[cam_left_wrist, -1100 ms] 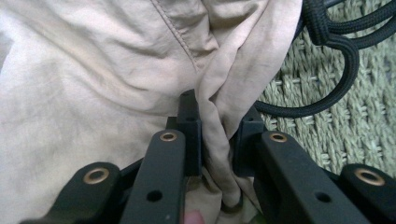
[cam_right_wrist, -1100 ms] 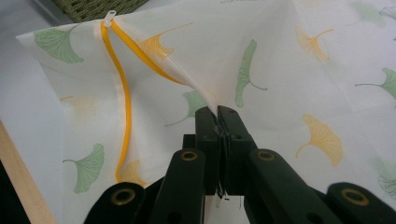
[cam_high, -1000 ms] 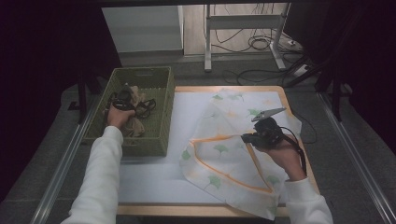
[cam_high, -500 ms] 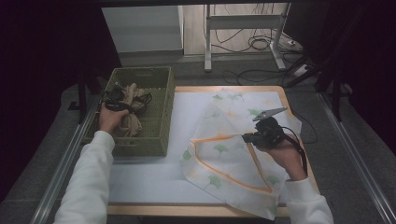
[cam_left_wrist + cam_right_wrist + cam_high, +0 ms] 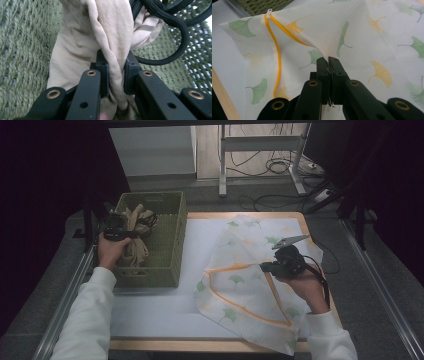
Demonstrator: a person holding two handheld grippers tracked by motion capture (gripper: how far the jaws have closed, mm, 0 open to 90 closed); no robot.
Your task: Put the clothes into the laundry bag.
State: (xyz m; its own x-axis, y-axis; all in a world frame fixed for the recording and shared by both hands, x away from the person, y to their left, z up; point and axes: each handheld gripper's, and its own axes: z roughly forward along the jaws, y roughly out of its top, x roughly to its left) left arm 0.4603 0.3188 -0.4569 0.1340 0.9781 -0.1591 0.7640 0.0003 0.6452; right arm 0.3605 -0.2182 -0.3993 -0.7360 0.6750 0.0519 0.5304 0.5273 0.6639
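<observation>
A beige cloth hangs bunched between the pads of my left gripper, which is shut on it above the green woven basket. From above, that gripper and the beige cloth sit at the basket's left side. A white mesh bag printed with green and orange leaves lies on the table, its orange zipper standing open. My right gripper is shut on the bag's upper edge and lifts it; seen from above it is over the bag's middle.
A black cord is tangled with the cloth in the basket. The white table top has a wooden rim. Metal rails run along both sides. A desk frame and cables stand beyond the table.
My left gripper has moved toward the basket's left wall and risen a little, pulling the beige cloth up with it. The right gripper and the bag have stayed where they were.
</observation>
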